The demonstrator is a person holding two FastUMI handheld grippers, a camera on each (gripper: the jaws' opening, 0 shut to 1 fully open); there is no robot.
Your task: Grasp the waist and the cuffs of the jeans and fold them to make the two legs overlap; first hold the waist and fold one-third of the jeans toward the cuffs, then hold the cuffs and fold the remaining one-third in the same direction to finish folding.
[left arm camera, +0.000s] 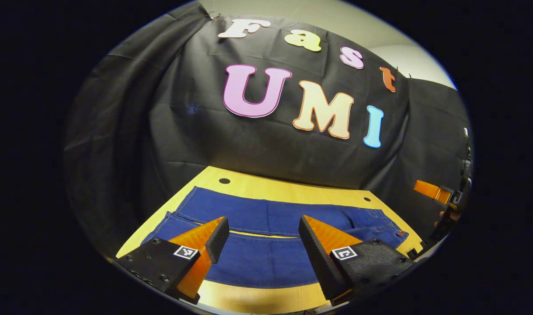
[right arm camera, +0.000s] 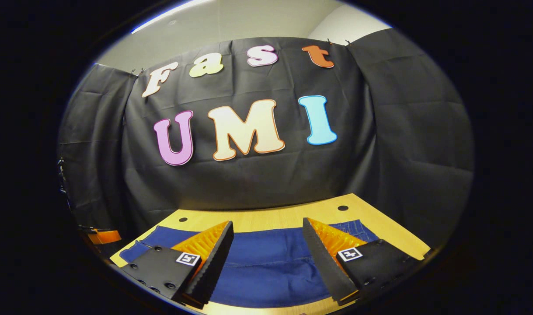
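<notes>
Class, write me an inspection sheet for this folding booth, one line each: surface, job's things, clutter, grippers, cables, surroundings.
Surface: wooden table with round holes near its far edge.
Job's things: blue jeans spread flat, both legs side by side, not yet folded.
Clutter: nothing seen.
Grippers: left gripper open, above the jeans; right gripper open, above the jeans.
Cables: nothing seen.
Surroundings: black cloth wall behind the table, pale room wall above it.
</notes>
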